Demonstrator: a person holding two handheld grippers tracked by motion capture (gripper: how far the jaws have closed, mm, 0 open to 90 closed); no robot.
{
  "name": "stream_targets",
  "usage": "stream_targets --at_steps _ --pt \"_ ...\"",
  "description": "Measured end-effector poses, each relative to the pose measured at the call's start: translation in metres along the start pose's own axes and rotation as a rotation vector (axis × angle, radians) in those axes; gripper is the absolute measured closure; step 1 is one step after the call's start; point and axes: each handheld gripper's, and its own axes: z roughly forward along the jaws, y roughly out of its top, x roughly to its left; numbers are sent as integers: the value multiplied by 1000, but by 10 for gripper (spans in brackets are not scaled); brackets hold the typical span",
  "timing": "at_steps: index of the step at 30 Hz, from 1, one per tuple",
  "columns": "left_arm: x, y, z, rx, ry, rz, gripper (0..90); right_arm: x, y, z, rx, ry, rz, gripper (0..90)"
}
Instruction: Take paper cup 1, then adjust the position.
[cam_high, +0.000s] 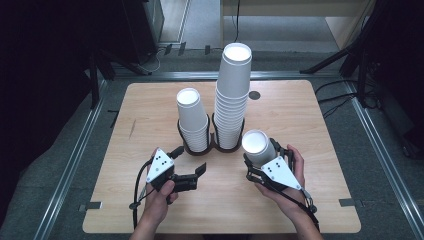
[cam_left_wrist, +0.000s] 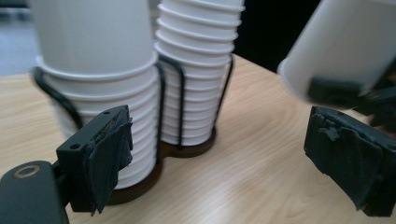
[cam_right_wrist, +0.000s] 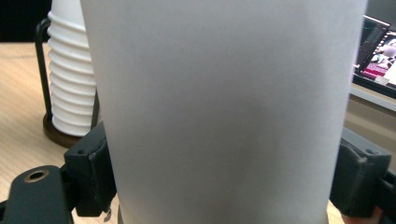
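- A wooden tabletop (cam_high: 150, 210) with rounded corners carried a dark double cup holder (cam_high: 214, 146) near its middle, slightly toward the near edge.
- The holder's left ring held a short stack of white paper cups (cam_high: 192, 120), all upside down with their bases up.
- The right ring, touching the left one, held a much taller stack (cam_high: 233, 95) that rose toward the far edge in the high view.
- In the left gripper view both stacks (cam_left_wrist: 100, 93) (cam_left_wrist: 198, 70) stood inside thin black wire hoops on round brown bases, the two bases joined.
- The right gripper (cam_high: 260, 160), held in the person's right hand (cam_high: 292, 185) near the right half of the near edge, pinched a single white cup (cam_high: 257, 146) between its jaws.
- That cup sat just right of the tall stack, lifted off the tabletop and tilted, its flat base facing up.
- In the right gripper view the cup's wall (cam_right_wrist: 224, 107) was pressed on both sides by the black padded jaws, with the tall stack (cam_right_wrist: 72, 79) behind it at the left.
- The left gripper (cam_high: 192, 175), held in the left hand (cam_high: 160, 200) toward the left half of the near edge, had its jaws spread with nothing between them.
- Its jaws pointed right, just in front of the short stack, without touching it.
- In the left gripper view the held cup (cam_left_wrist: 341, 46) and part of the right gripper showed at the upper right.
- A small dark round disc (cam_high: 254, 95) lay on the tabletop near the far edge, right of the tall stack.
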Motion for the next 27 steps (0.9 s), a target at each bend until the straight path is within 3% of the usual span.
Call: stream_targets --at_steps 8,11,14,19,24,27 --pt "-2 2 1 23 -48 -8 79 20 -3 3 22 35 -114 130" --pt "-5 2 2 29 -55 1 79 25 -4 4 27 23 -142 129" --pt "-9 3 3 30 -65 7 79 25 -4 5 35 23 -144 129" --pt "-16 5 3 30 -85 19 79 30 -5 6 38 24 -189 128" --pt "-20 7 5 39 -91 9 79 34 -7 8 50 -15 -228 125" --pt "-22 7 6 49 -100 12 79 35 -8 8 50 -1 -243 127"
